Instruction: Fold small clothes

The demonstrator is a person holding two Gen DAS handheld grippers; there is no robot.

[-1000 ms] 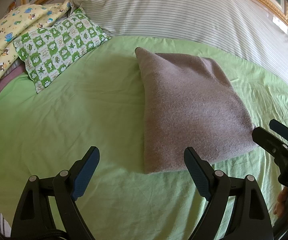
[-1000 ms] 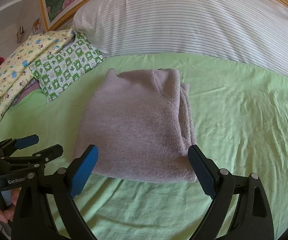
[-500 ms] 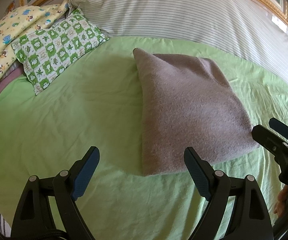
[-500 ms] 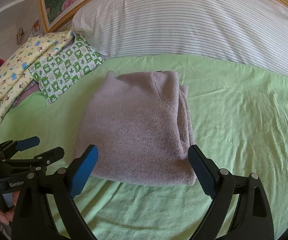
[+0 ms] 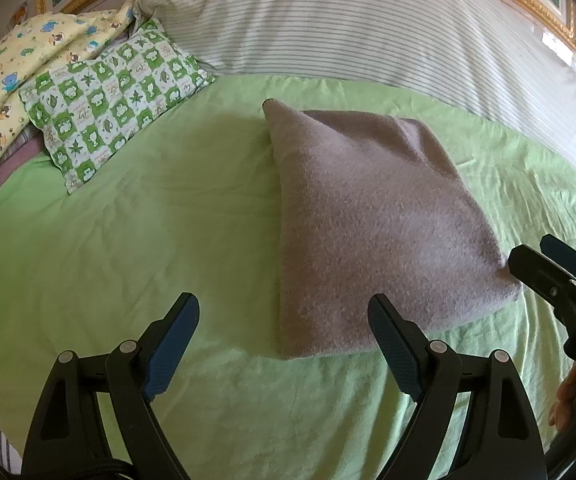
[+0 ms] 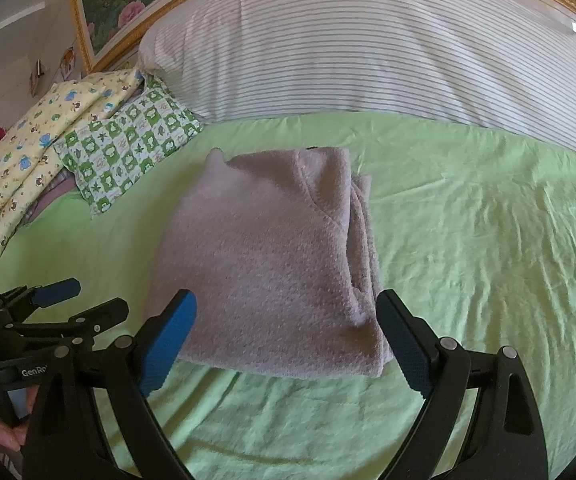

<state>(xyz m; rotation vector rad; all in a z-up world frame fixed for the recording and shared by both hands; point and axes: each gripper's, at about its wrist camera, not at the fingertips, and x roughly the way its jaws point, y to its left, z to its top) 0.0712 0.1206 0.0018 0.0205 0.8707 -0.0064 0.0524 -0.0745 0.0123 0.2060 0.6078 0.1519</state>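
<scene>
The grey garment [image 6: 272, 256] lies folded square on the green bed sheet [image 6: 488, 240], so left claw [image 5: 284, 336] and right claw [image 6: 288, 336] hover spread apart (holding nothing), seemingly finished.

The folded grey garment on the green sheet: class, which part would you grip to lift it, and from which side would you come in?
Probably the near right corner of the garment, approached low from the front. The loose layered edges stack along its right side, so one pinch there by the right hand-held gripper could catch every layer; its left side is a smooth closed fold. Both grippers are open and empty.
</scene>
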